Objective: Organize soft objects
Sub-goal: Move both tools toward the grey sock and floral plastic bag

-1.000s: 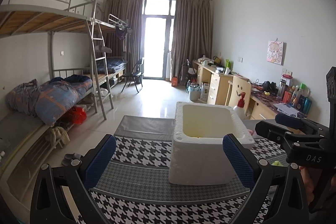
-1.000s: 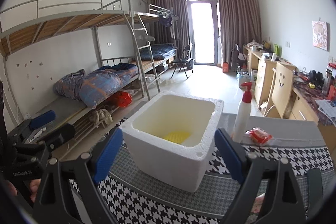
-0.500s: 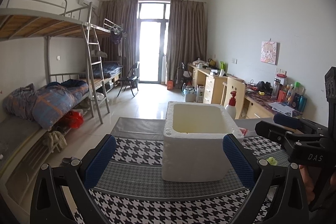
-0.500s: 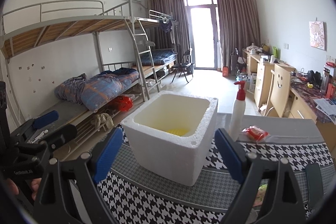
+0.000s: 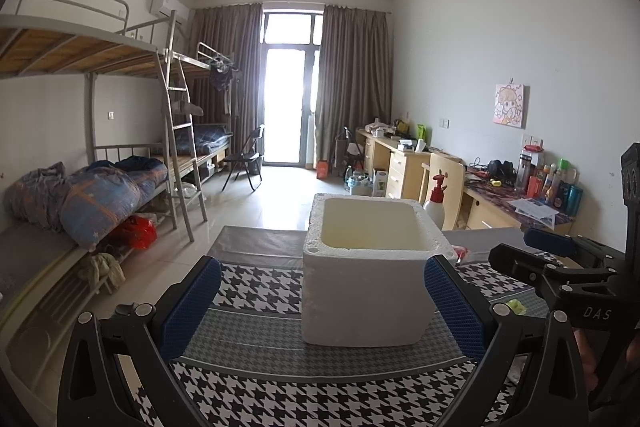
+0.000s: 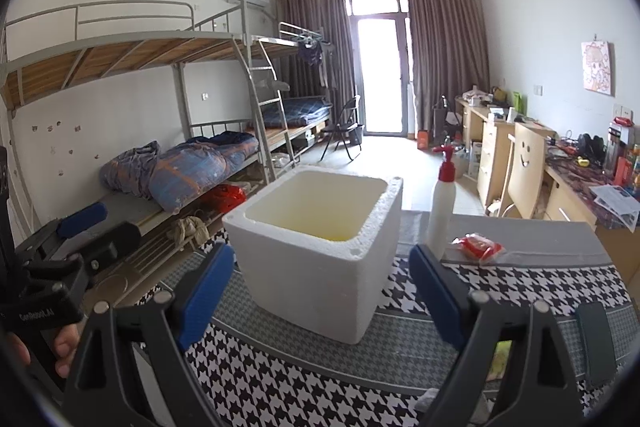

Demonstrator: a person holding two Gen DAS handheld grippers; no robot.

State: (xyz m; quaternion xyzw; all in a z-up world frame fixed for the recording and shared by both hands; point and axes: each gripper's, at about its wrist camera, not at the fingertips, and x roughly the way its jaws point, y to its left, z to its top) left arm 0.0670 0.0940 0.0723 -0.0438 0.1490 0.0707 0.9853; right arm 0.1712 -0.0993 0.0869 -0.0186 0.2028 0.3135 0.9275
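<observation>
A white foam box (image 5: 366,291) stands open-topped on the houndstooth tablecloth (image 5: 256,287). It also shows in the right wrist view (image 6: 320,255), with something yellow (image 6: 338,237) at its bottom. My left gripper (image 5: 320,303) is open and empty, its blue pads either side of the box, a little short of it. My right gripper (image 6: 320,287) is open and empty in front of the box. A red soft packet (image 6: 478,247) lies right of the box. A small yellow-green object (image 5: 516,305) lies on the cloth at the right.
A white spray bottle (image 6: 442,203) with a red top stands just right of the box. A dark flat object (image 6: 596,343) lies at the table's right front. Bunk beds (image 6: 180,167) stand to the left, desks (image 6: 520,163) to the right.
Both views have dropped lower and tilted up, so the box interior is less visible. Both grippers stay open and empty.
</observation>
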